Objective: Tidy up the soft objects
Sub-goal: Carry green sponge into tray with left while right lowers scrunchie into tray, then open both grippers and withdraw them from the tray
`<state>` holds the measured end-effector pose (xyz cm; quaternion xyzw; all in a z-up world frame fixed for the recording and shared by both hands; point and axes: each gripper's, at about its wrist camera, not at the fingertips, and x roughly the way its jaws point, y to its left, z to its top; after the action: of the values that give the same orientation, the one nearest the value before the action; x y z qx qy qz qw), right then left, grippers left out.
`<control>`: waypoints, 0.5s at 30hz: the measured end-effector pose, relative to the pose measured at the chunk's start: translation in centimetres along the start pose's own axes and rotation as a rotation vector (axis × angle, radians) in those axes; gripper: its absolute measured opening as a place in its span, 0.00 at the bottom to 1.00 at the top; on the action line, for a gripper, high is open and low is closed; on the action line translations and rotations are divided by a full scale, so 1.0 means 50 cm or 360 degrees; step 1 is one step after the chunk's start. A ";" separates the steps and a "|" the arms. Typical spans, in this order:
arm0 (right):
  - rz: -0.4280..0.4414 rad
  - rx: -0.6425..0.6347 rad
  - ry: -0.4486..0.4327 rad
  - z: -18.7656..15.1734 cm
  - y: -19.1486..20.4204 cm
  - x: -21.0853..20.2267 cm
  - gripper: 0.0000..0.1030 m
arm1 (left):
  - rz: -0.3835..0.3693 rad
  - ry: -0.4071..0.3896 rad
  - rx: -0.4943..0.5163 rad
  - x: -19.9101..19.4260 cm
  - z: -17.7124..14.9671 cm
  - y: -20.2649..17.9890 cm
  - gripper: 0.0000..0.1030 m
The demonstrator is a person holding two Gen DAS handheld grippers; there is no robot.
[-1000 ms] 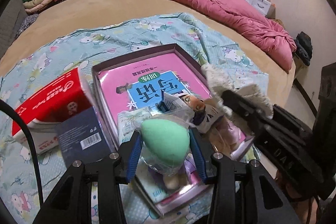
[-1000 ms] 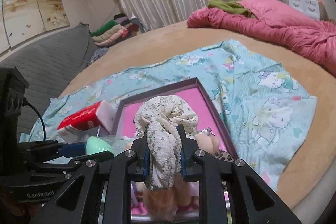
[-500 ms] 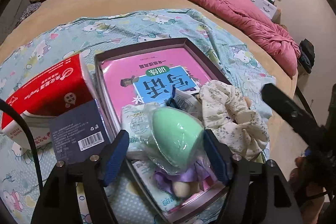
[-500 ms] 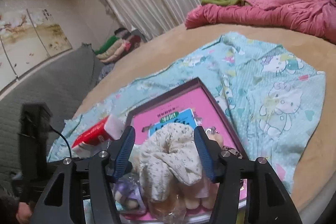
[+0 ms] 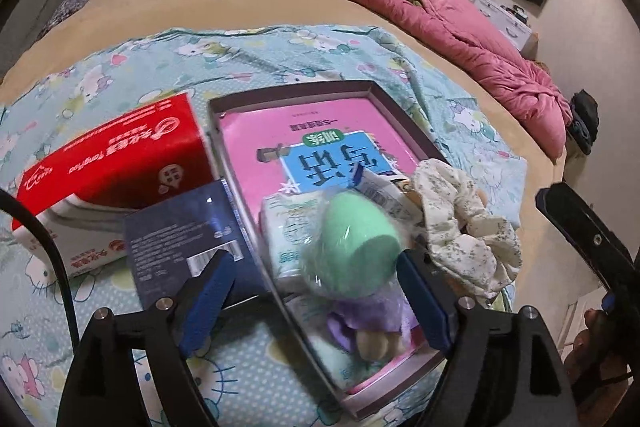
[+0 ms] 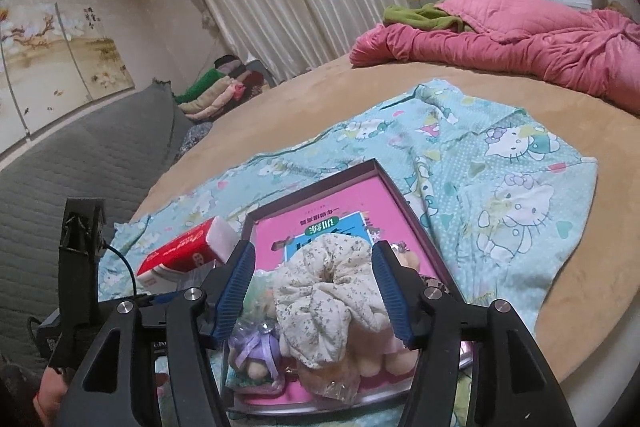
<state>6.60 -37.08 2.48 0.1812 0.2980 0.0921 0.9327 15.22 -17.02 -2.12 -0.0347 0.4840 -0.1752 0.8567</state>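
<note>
Both your grippers have let go since a second ago: the left gripper (image 5: 316, 291) dropped the sponge (image 5: 354, 237), the right gripper (image 6: 314, 291) the scrunchie (image 6: 328, 287). Fingers now spread wide, empty. Both soft things lie in the box (image 5: 400, 115), so this placement looks done.

Sponge (image 5: 356, 231): mint green. Scrunchie (image 6: 332, 291): cream, small floral print. Box (image 5: 404, 115): purple rim. Book (image 5: 320, 147): pink and blue cover. Tissue pack (image 5: 116, 163): red and white. Sheet (image 6: 500, 163): turquoise, cartoon cat print. Quilt (image 6: 520, 43): pink.
</note>
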 end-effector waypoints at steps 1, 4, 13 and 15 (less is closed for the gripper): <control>-0.0010 -0.0005 -0.0003 0.000 0.003 -0.003 0.61 | -0.0004 0.0002 -0.0002 -0.002 0.000 0.002 0.81; -0.0027 -0.0011 -0.0020 0.001 0.012 -0.014 0.62 | -0.0004 -0.0007 0.0007 -0.009 -0.001 0.002 0.81; -0.0220 0.0027 0.0019 -0.002 0.067 -0.064 0.77 | 0.0020 -0.0018 0.0044 -0.058 -0.024 -0.004 0.81; -0.0280 0.0005 0.0034 -0.006 0.082 -0.076 0.78 | 0.0033 -0.0039 0.0064 -0.080 -0.031 -0.008 0.81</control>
<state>3.12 -34.30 5.86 0.1548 0.3230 0.0113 0.9336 11.93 -15.89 0.39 -0.0146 0.4700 -0.1755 0.8649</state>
